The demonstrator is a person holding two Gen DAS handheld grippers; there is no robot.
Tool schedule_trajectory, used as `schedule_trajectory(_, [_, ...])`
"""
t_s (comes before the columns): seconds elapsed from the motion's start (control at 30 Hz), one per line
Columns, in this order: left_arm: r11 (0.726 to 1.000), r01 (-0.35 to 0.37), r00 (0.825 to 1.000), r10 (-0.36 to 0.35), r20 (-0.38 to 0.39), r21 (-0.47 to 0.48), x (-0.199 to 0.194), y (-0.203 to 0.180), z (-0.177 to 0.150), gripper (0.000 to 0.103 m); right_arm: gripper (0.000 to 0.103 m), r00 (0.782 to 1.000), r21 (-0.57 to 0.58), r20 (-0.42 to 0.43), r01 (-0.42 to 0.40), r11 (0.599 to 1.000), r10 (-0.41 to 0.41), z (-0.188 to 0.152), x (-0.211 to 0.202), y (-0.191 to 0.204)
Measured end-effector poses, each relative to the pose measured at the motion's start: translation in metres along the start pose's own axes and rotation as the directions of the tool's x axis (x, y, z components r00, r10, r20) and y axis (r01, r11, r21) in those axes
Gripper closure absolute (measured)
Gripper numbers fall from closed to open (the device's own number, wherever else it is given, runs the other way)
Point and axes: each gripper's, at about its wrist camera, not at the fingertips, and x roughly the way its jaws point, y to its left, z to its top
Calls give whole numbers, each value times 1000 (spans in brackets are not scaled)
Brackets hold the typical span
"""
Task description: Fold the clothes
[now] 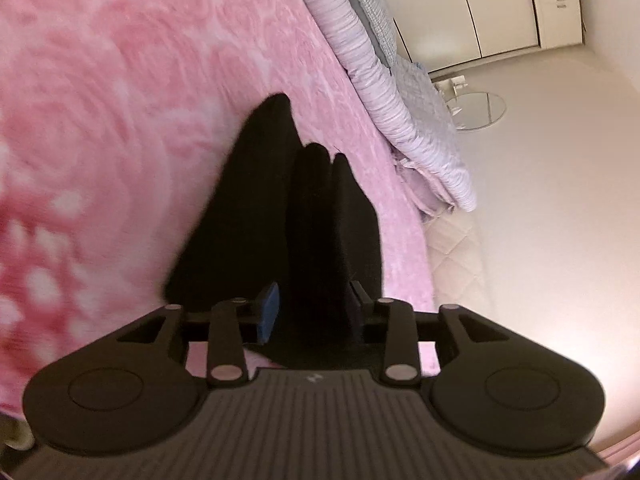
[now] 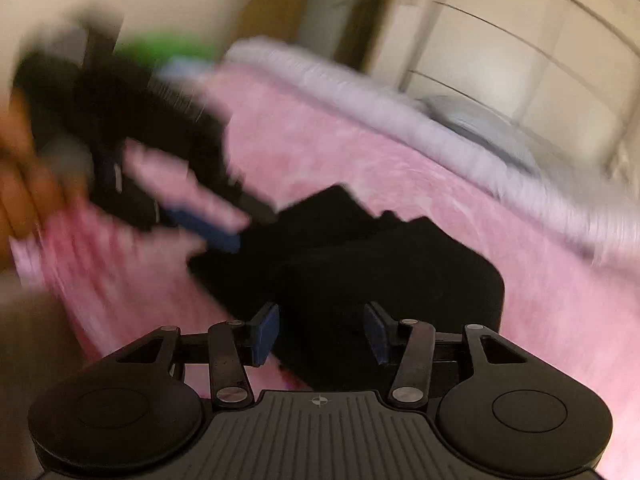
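Observation:
A black garment [image 1: 280, 208] lies bunched in long folds on the pink bedspread [image 1: 120, 120]. My left gripper [image 1: 312, 310] is shut on its near end, and thick cloth fills the gap between the blue pads [image 1: 269, 312]. In the right wrist view the same black garment [image 2: 384, 276] is a folded heap. My right gripper [image 2: 320, 336] stands open around its near edge, with its pads [image 2: 266, 334] wide apart. The left gripper [image 2: 236, 224], blurred, reaches the heap's left side, held by a hand [image 2: 20, 184].
A rolled lilac-white quilt [image 1: 360, 60] and grey pillows [image 1: 372, 4] line the bed's far edge. Beyond them are white wardrobe doors [image 1: 480, 12] and pale floor with a round glass table [image 1: 476, 110]. The pink bedspread [image 2: 400, 168] spreads around the garment.

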Motion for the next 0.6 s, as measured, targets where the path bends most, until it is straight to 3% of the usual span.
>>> schedule_trajectory(0.03, [1000,7,1000,-7,-3,-13,2,1,1,68,54,999,117,31,-15,993,11,-2,-15,-13])
schedule_trajectory(0.07, [1000,14,1000,-14,-7,-26,4,1,2,66,54,998,273,59,-20,962,4,-7,-24,-35])
schedule_trajectory(0.13, [998,17,1000,-18,-19,-57,12,3,5,63,54,996,558,86,-20,830,-35,-19,-34,-77])
schedule_trajectory(0.17, [997,7,999,-9,-31,-78,20,5,7,63,54,995,680,82,-11,733,-61,-28,-35,-98])
schedule_trajectory(0.23, [993,28,999,-33,-42,-115,32,8,11,63,54,997,893,34,0,449,-67,-54,-26,-140])
schedule_trajectory(0.27, [990,43,998,-50,-46,-133,37,10,12,63,54,998,946,31,-11,325,-57,-68,-22,-151])
schedule_trajectory(0.37, [985,66,995,-76,-62,-160,52,11,17,63,54,998,998,54,-54,36,-12,-99,-1,-169])
schedule_trajectory(0.53, [995,69,993,-76,-91,-75,75,-3,20,65,57,995,981,91,-84,-174,34,-128,30,-171])
schedule_trajectory(0.6, [998,47,995,-43,-88,45,75,-17,20,86,57,994,975,99,-89,-203,39,-128,31,-170])
